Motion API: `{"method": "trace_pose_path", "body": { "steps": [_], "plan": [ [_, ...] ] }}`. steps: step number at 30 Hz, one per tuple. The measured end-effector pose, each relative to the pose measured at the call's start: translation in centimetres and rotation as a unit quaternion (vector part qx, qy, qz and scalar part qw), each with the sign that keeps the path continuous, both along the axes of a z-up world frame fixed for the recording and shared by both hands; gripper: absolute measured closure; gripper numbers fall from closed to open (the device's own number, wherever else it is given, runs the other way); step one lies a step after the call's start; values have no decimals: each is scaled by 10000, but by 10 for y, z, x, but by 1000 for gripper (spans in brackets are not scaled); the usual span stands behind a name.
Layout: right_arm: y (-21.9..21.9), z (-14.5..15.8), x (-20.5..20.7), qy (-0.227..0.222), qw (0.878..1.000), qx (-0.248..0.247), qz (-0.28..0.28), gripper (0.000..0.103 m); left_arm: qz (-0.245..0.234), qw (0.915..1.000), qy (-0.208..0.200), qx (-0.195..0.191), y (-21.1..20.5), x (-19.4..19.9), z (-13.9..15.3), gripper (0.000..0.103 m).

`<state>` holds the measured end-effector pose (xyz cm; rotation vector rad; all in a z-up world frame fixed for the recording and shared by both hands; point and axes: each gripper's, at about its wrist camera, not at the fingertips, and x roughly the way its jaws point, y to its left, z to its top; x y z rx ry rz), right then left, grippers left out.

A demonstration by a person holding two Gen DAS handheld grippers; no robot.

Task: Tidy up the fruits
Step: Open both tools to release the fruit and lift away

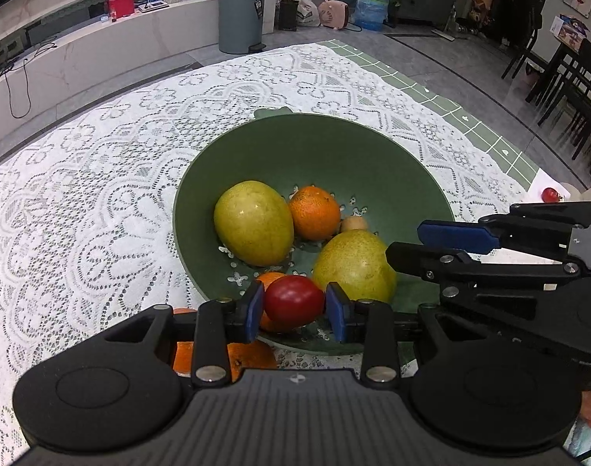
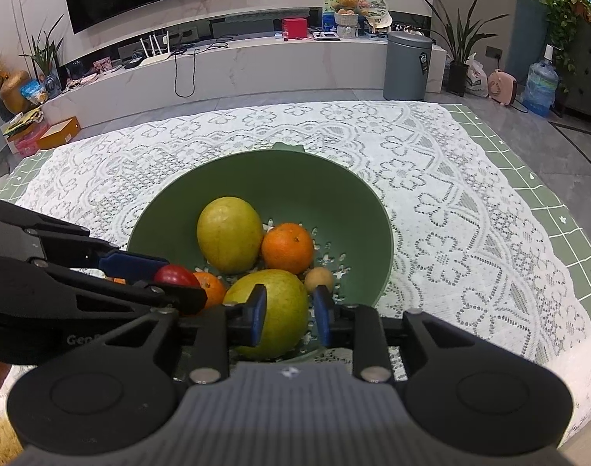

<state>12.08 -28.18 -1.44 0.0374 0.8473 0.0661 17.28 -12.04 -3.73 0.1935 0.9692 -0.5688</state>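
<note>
A green colander bowl sits on the lace tablecloth. It holds two yellow-green mangoes, two oranges and a small tan fruit. My left gripper is shut on a red tomato just above the bowl's near rim; it also shows in the right wrist view. My right gripper is open and empty over the near mango, its pads apart from the fruit.
An orange lies on the tablecloth under my left gripper, outside the bowl. A small red tomato lies at the table's right edge. A grey bin and TV bench stand beyond the table.
</note>
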Motion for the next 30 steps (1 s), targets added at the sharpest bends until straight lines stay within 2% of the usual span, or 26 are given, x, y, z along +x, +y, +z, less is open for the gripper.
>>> {"method": "trace_pose_path", "body": {
  "steps": [6, 11, 16, 24, 27, 30],
  "plan": [
    [-4, 0, 1, -9, 9999, 71, -75, 73, 78, 9999, 10, -133, 5, -1, 3, 59],
    [-6, 1, 0, -74, 9998, 103, -148, 65, 198, 9994, -82, -280, 12, -6, 13, 49],
    [-4, 4, -5, -245, 9996, 57, -117, 57, 355, 9983, -171, -425, 21, -14, 22, 47],
    [0, 13, -17, -627, 9980, -19, -72, 45, 629, 9963, -465, -345, 38, -32, 36, 47],
    [2, 16, -22, -732, 9973, -18, -82, 45, 768, 9952, -531, -288, 47, -39, 41, 47],
    [3, 17, -27, -732, 9971, 200, -67, 45, 870, 9942, -592, -219, 56, -48, 44, 47]
  ]
}}
